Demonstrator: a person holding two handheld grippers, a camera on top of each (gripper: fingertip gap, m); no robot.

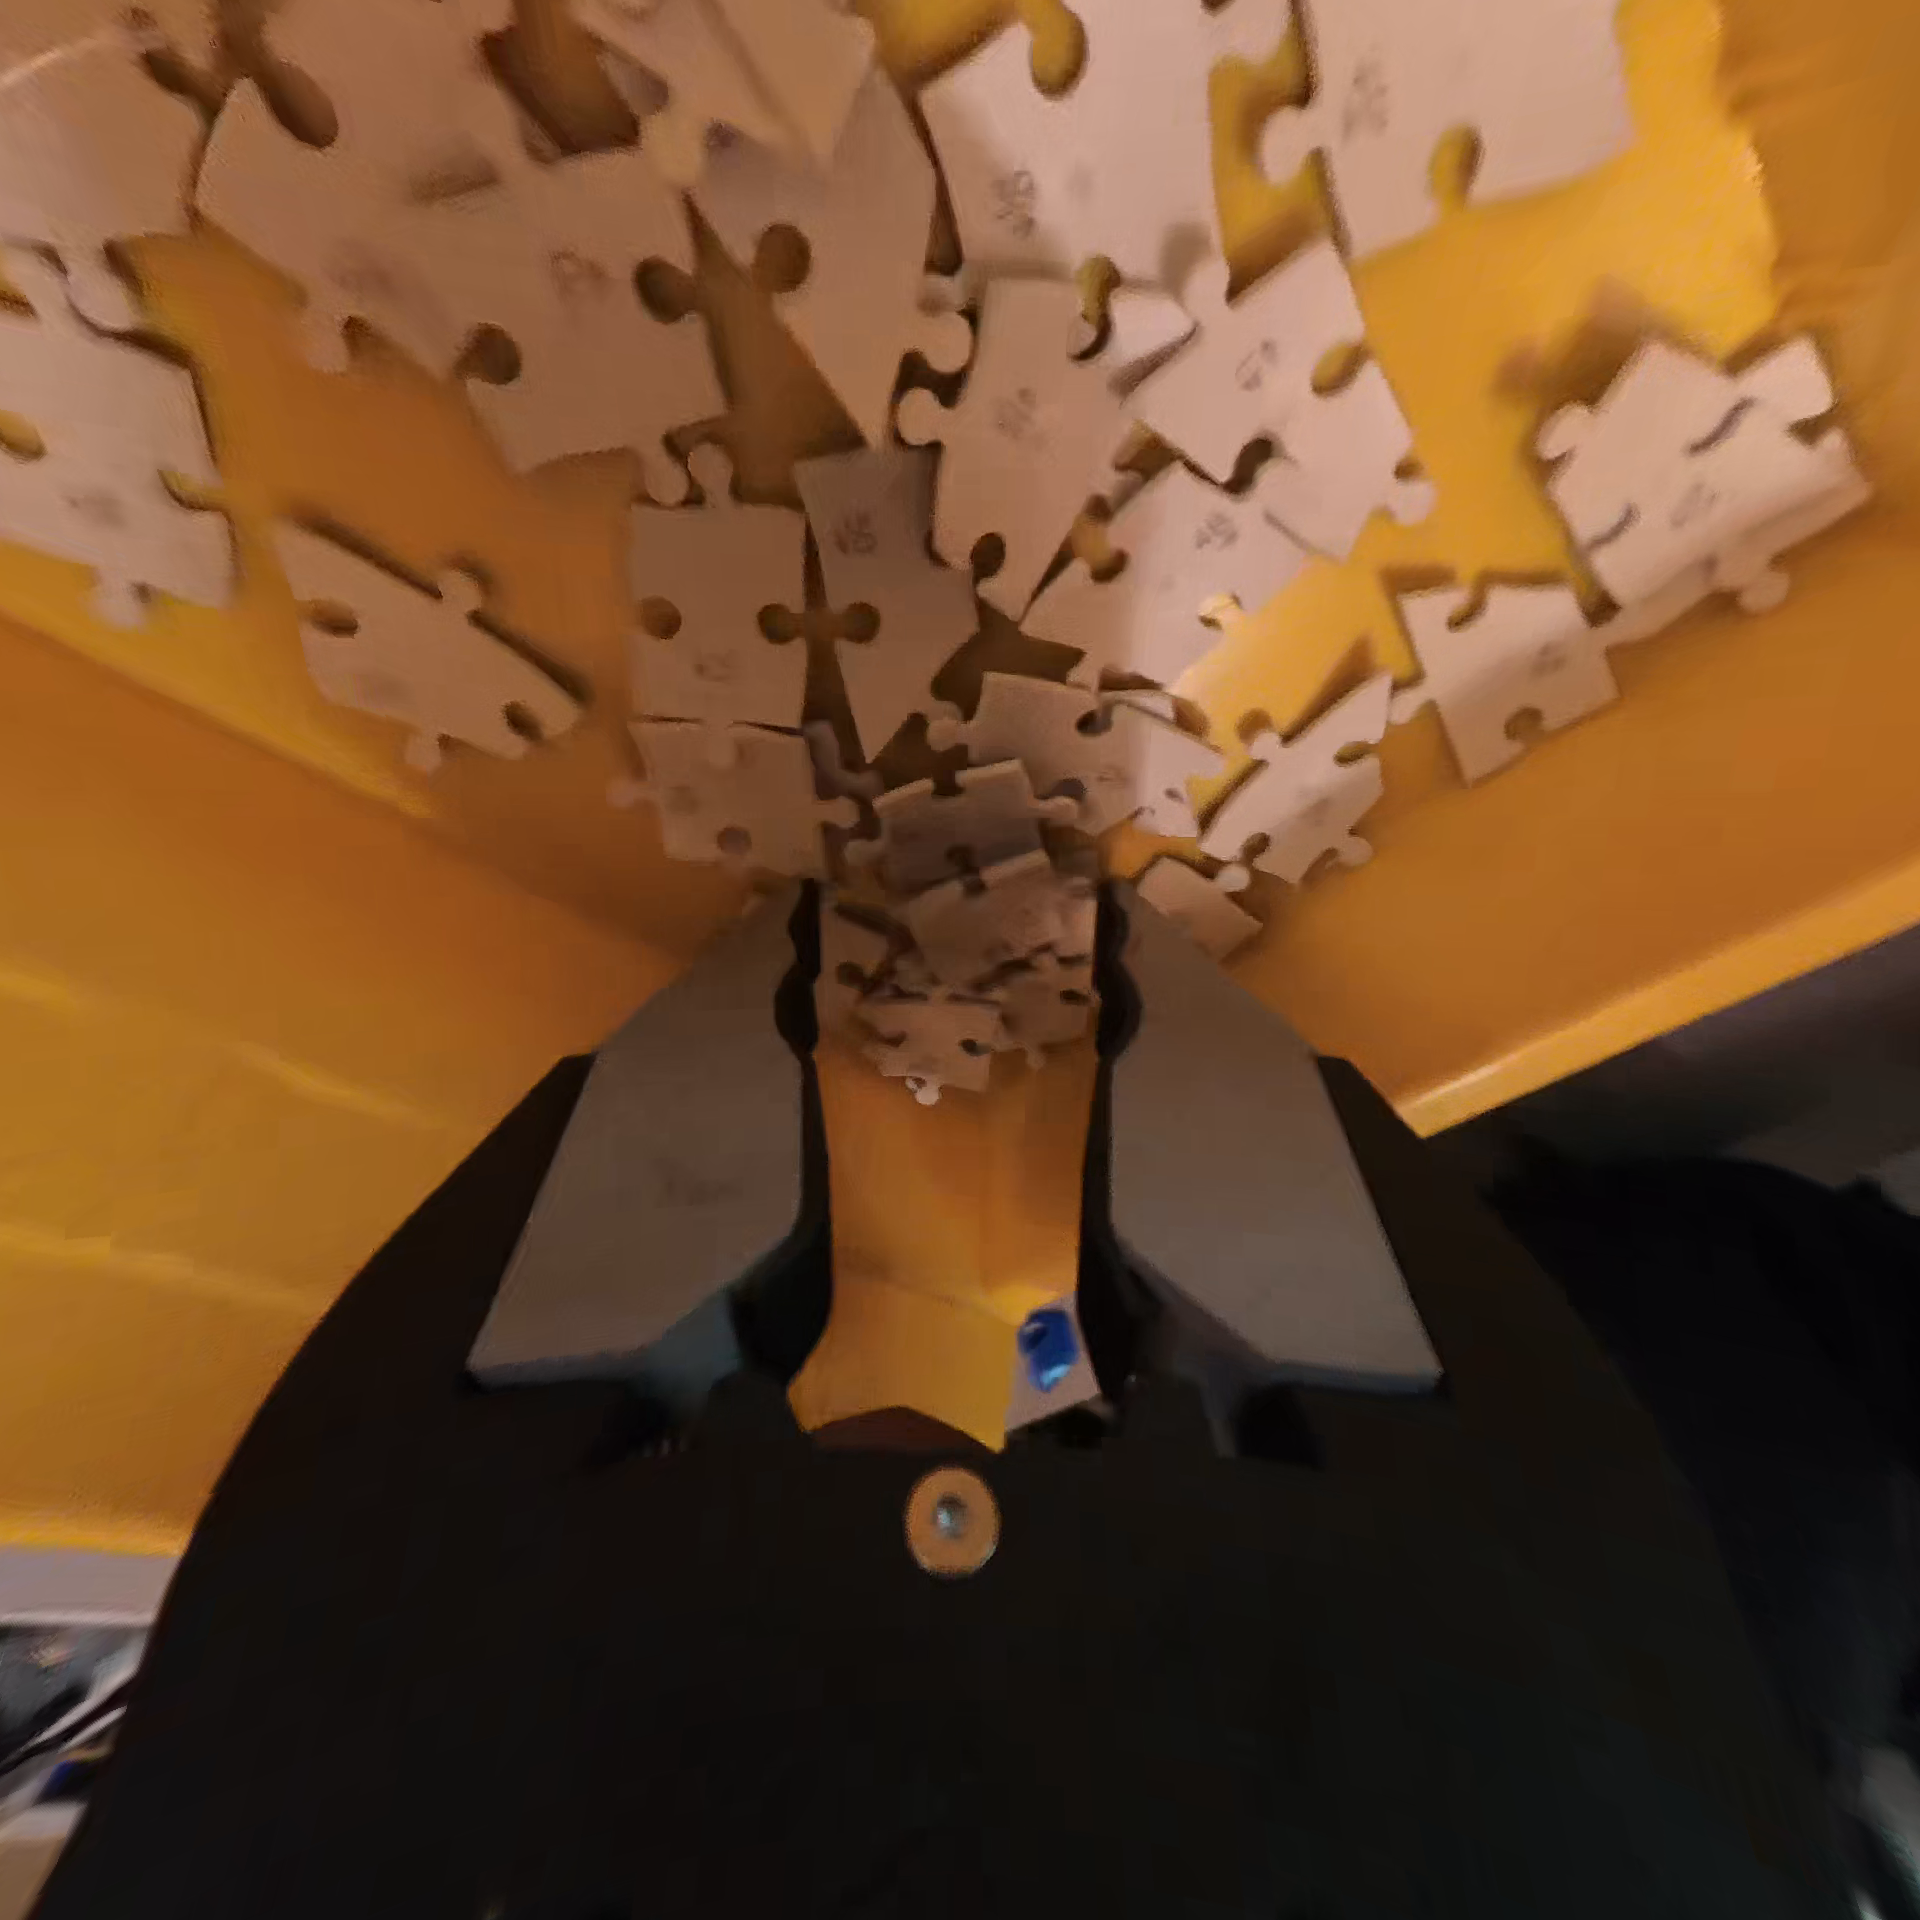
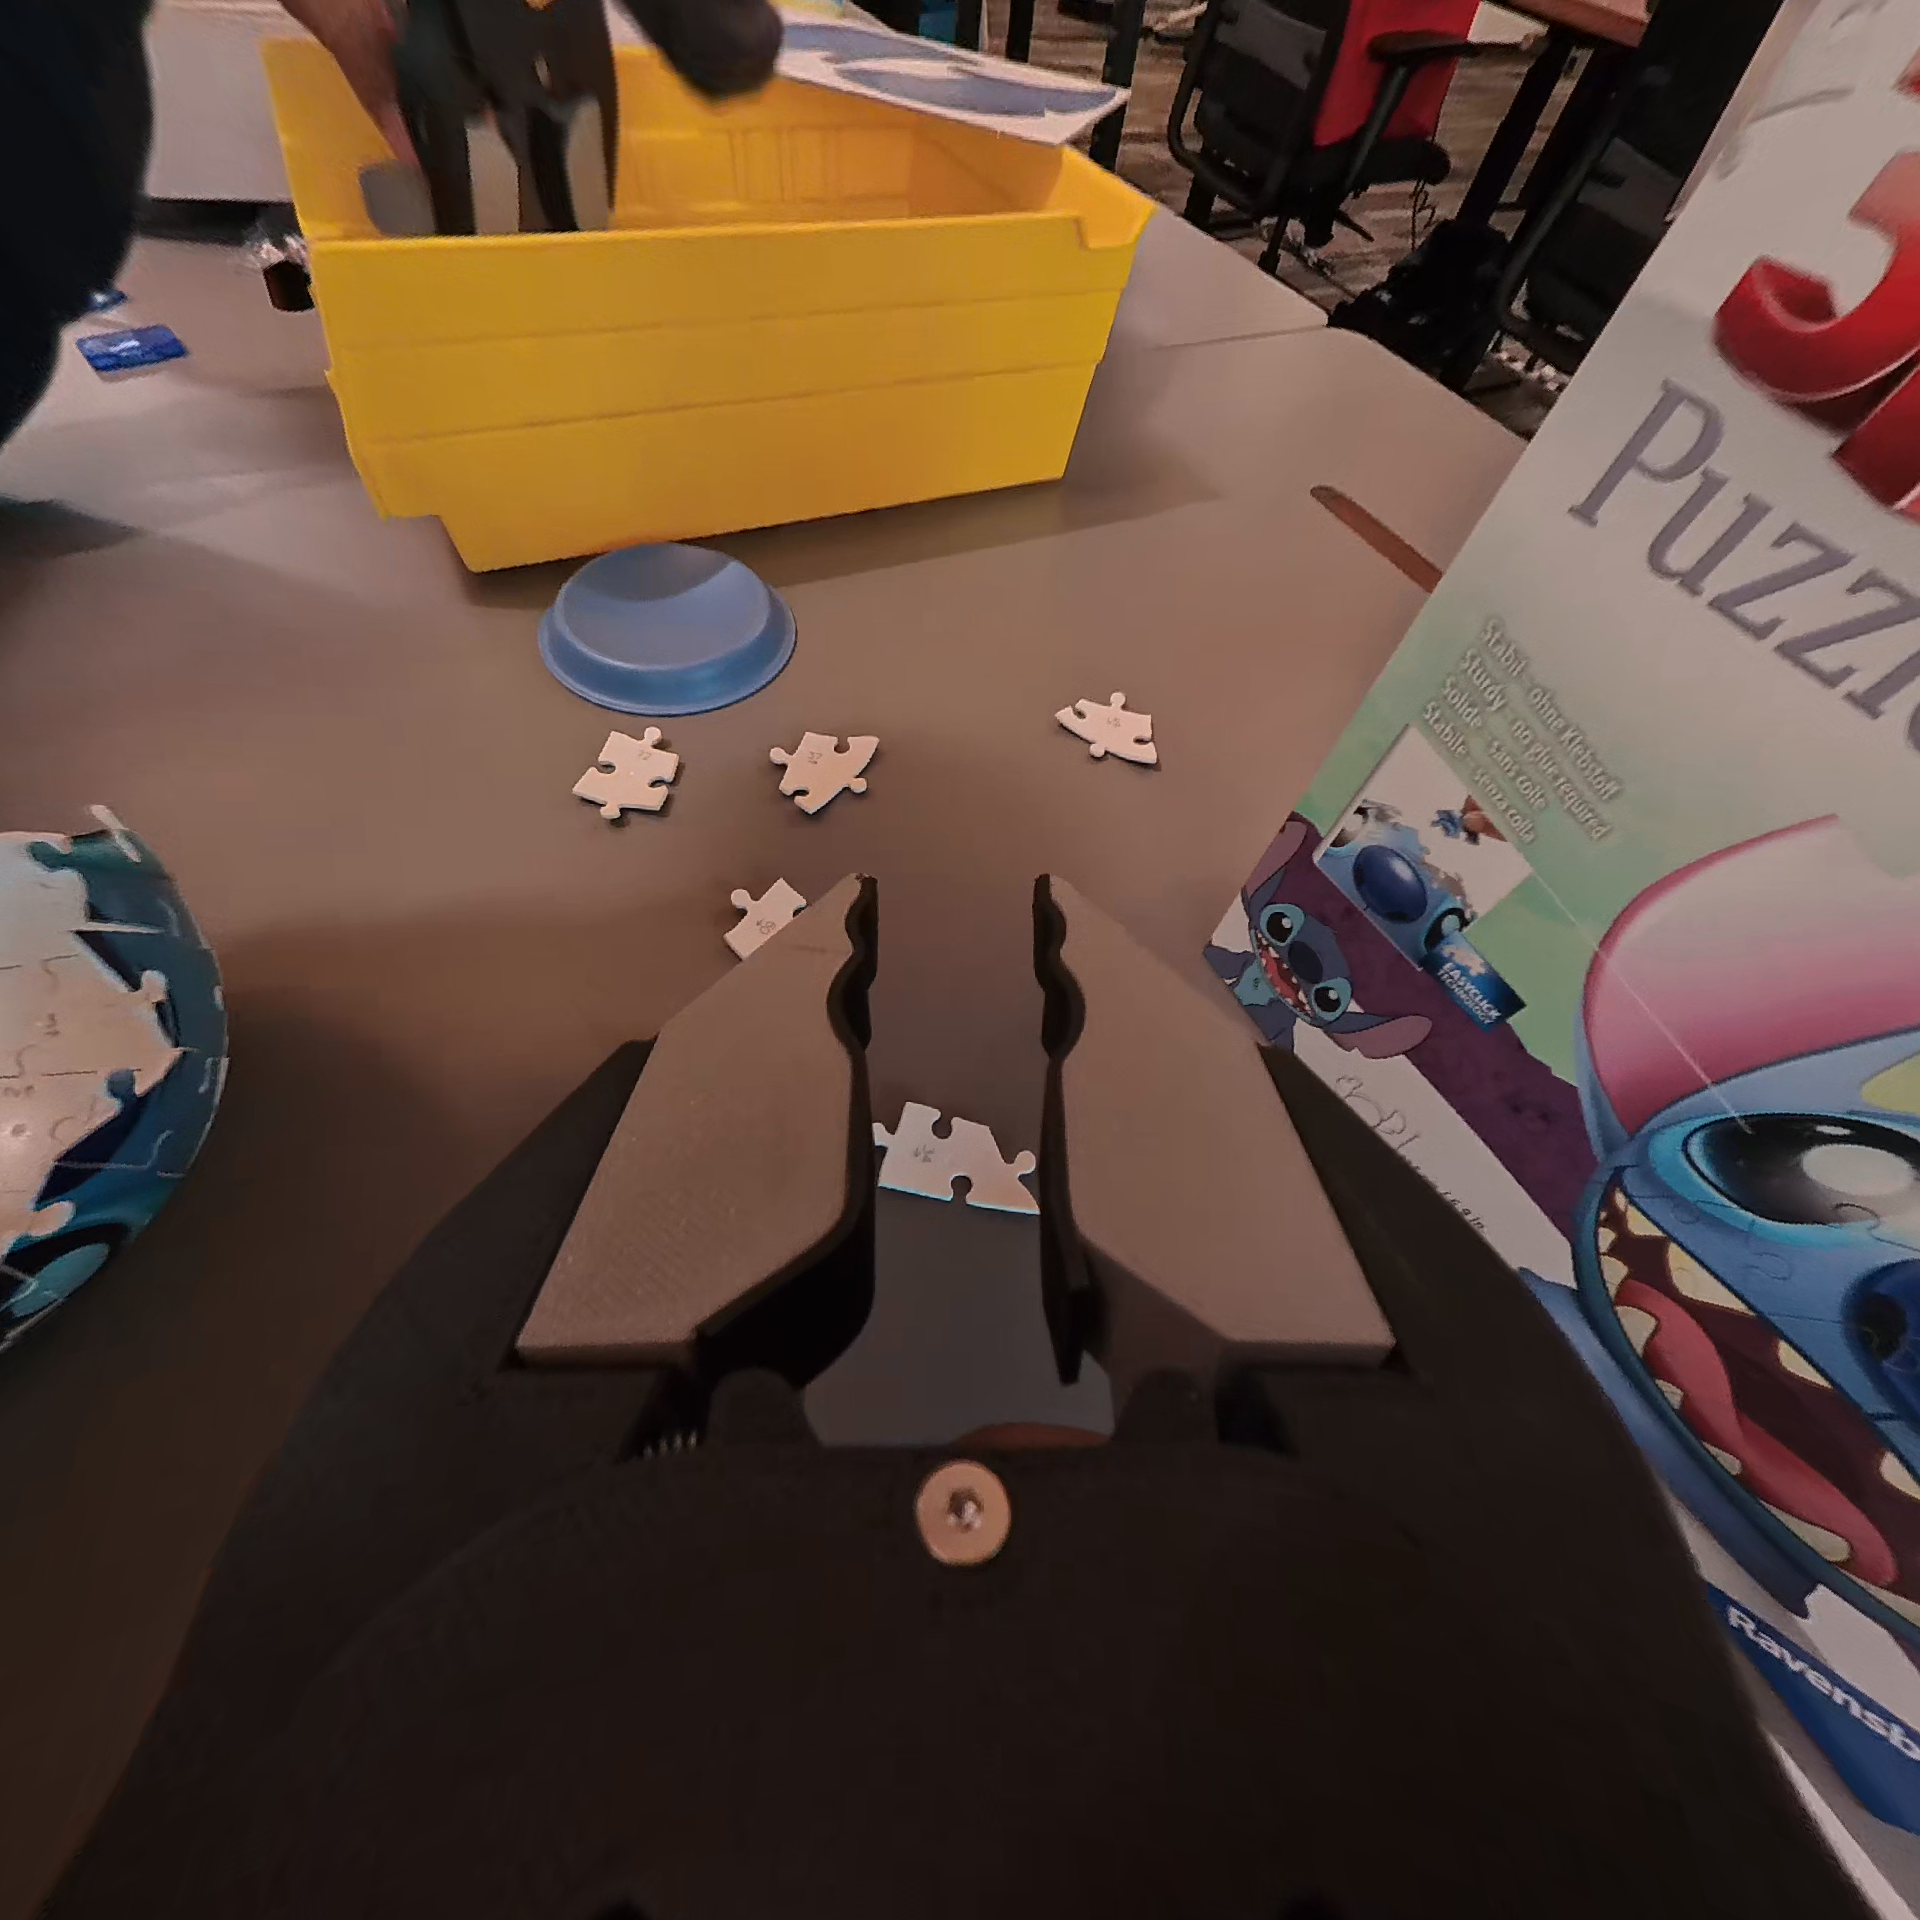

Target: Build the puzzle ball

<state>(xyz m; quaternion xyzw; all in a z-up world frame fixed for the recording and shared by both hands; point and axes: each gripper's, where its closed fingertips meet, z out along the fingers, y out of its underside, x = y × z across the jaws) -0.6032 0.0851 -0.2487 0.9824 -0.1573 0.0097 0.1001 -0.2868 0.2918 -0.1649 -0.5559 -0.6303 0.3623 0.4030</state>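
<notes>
My left gripper (image 1: 951, 914) is open inside the yellow bin (image 1: 260, 1039), its tips on either side of a heap of white face-down puzzle pieces (image 1: 956, 997). It also shows far off in the right wrist view (image 2: 499, 125). My right gripper (image 2: 954, 894) is open low over the grey table. One white piece (image 2: 956, 1158) shows in the gap between its fingers, behind the tips. Loose pieces lie ahead (image 2: 627, 771), (image 2: 826, 767), (image 2: 1110, 727), and one lies by the left fingertip (image 2: 767, 916). The partly built blue puzzle ball (image 2: 94, 1049) sits at the left edge.
The yellow bin (image 2: 717, 416) stands at the back of the table (image 2: 312, 935), with a blue round stand (image 2: 667, 634) in front of it. The puzzle box (image 2: 1662, 935) leans close on the right. A printed sheet (image 2: 935, 83) rests on the bin's far rim. Chairs stand beyond the table. There is about 40 cm between the tips of the two grippers.
</notes>
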